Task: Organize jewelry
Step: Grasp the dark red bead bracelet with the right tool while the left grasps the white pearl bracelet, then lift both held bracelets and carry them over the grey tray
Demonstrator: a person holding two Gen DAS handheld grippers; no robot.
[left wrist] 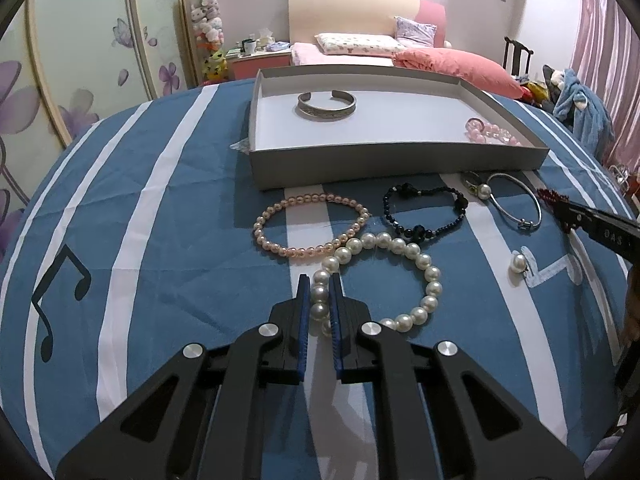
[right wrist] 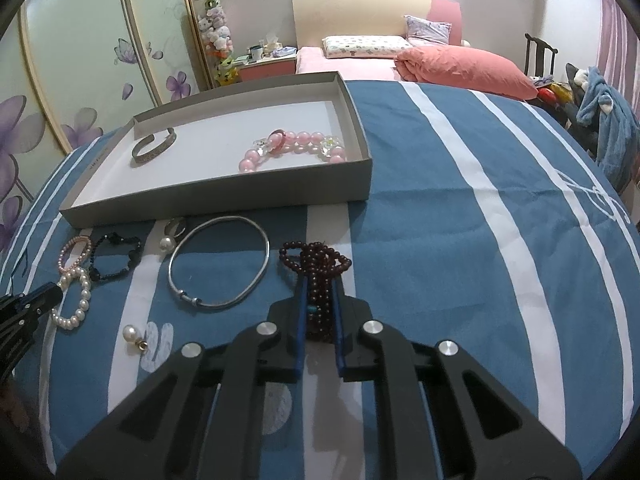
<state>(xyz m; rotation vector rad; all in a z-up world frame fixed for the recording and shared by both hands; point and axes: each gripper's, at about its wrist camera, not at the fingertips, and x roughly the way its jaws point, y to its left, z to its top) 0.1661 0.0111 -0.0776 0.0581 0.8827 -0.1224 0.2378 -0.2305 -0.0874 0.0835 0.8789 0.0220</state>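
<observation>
Now I am clamping my left gripper on the large white pearl bracelet, which is lying on the blue striped cloth just beside the pink pearl bracelet. My right gripper is squeezing the dark red bead bracelet near the thin silver bangle. The shallow grey cardboard tray is holding 1 silver cuff and 1 pink bead bracelet.

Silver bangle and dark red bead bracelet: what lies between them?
Only bare blue cloth separates the silver bangle from the dark red bead bracelet, per the right wrist view.
</observation>
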